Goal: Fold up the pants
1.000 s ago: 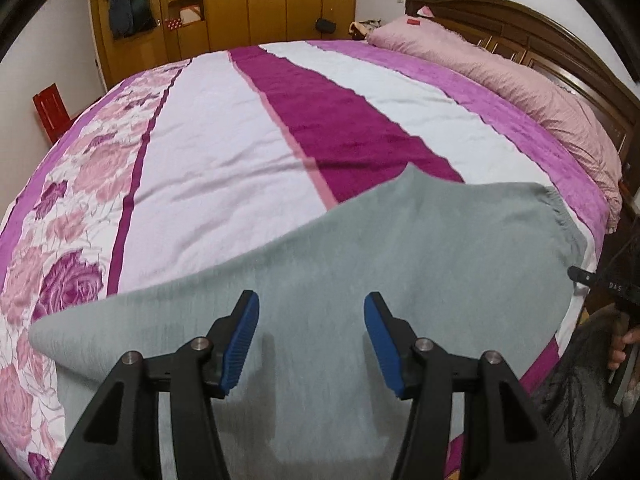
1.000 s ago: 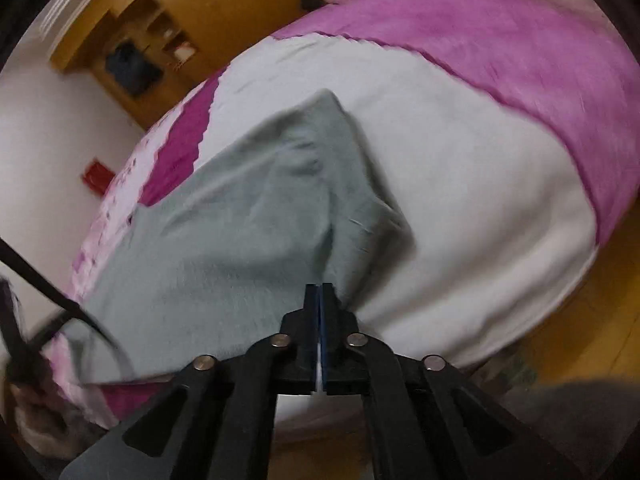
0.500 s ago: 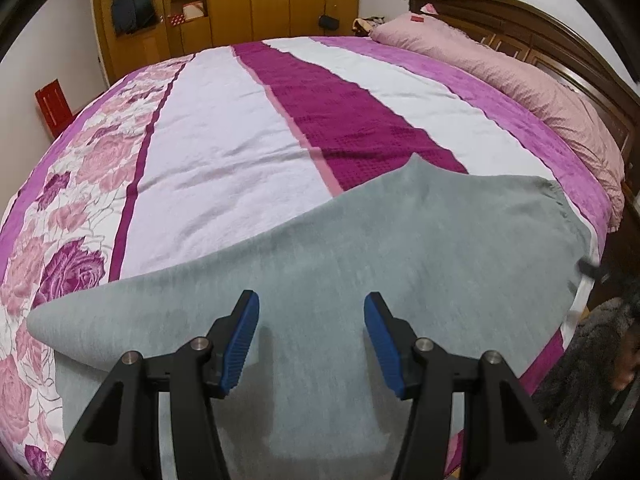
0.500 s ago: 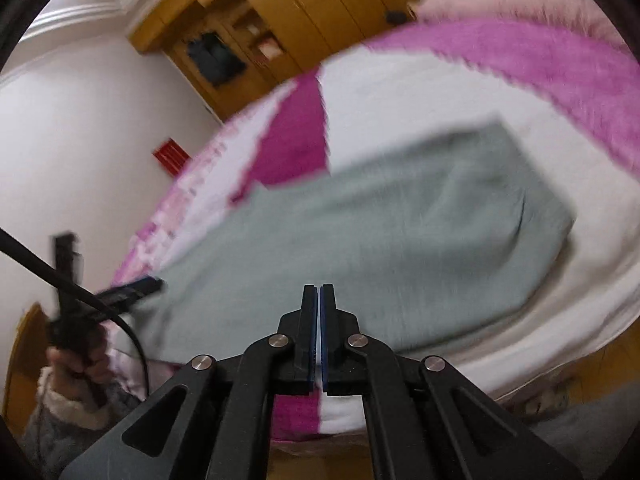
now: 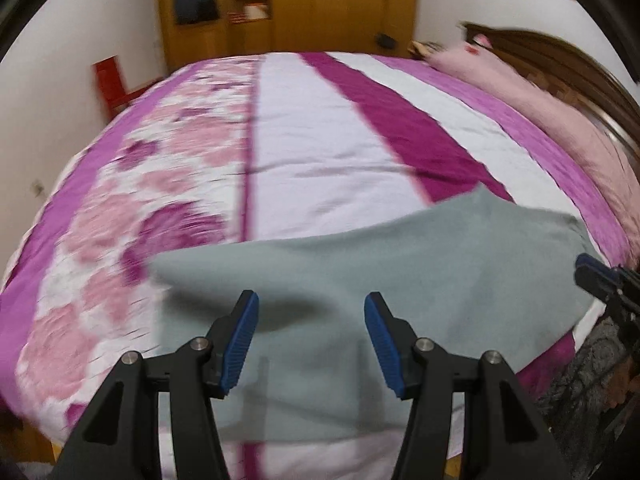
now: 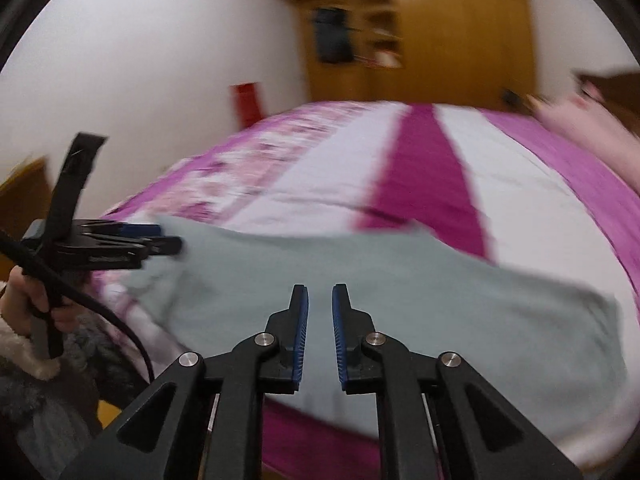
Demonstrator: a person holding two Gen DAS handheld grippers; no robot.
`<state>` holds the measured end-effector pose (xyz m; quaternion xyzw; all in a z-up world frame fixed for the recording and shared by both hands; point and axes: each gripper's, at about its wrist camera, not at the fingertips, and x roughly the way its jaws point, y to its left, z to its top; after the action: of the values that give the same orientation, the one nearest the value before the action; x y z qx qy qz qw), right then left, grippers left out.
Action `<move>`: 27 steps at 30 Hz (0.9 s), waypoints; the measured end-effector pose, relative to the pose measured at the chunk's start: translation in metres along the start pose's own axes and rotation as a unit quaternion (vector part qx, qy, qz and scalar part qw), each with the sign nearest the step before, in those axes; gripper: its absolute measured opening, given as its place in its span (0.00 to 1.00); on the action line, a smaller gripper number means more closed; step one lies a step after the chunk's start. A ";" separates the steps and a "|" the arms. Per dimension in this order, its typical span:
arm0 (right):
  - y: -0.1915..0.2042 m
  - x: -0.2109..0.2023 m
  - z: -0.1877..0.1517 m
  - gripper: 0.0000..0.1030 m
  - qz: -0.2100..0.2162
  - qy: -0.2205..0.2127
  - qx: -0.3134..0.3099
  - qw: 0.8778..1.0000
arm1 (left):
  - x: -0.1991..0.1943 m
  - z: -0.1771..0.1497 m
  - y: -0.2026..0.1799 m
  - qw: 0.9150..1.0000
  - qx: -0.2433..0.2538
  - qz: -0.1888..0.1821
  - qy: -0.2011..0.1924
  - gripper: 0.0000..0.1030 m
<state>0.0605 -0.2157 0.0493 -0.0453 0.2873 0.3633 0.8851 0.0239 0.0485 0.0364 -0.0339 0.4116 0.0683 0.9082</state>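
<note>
Below my left claw (image 5: 308,332) the grey pants (image 5: 400,280) lie spread flat along the near side of the bed (image 5: 320,152), crosswise to its pink and magenta stripes. Both blue pads of that claw stand wide apart with nothing between them, hovering just above the cloth. From my right claw (image 6: 320,324) the same pants (image 6: 400,300) stretch from beneath the tips away to the right, while my left claw (image 6: 132,240) shows at their far left end, near the narrow leg end. The right claw's pads are parted by a narrow gap and hold nothing.

I judge the fabric to be a soft, light knit, limp rather than stiff; it lies close to the bedspread with only shallow ripples, so it should drape and sag wherever I lift it and is in no way fragile. A pinch on a single layer would likely drag the rest along unevenly. The better hold, I think, is at the edges: the left claw on the leg end just ahead and left of it, the right claw on the wider end to its right, each taking all layers together. Blur hides seams and hems, so I cannot tell the exact edge lines.
</note>
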 end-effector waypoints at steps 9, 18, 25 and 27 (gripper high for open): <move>0.196 0.107 -0.001 0.10 0.087 0.012 -0.290 0.953 | -0.032 -0.050 0.138 0.986 -0.149 0.072 0.027 0.63; 0.257 0.189 -0.038 0.11 0.000 0.027 -0.478 0.878 | -0.049 -0.067 0.189 0.973 -0.221 0.061 0.021 0.64; 0.253 0.197 -0.024 0.08 -0.033 0.014 -0.456 0.889 | -0.036 -0.066 0.185 0.976 -0.209 0.050 0.028 0.64; 0.248 0.187 -0.015 0.01 -0.020 -0.006 -0.427 0.904 | -0.034 -0.066 0.181 0.979 -0.198 0.045 0.021 0.64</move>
<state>-0.0062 0.0768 -0.0327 -0.4221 0.0981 0.4338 0.7899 -0.0749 0.2161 0.0178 -0.1962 0.4104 0.1885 0.8704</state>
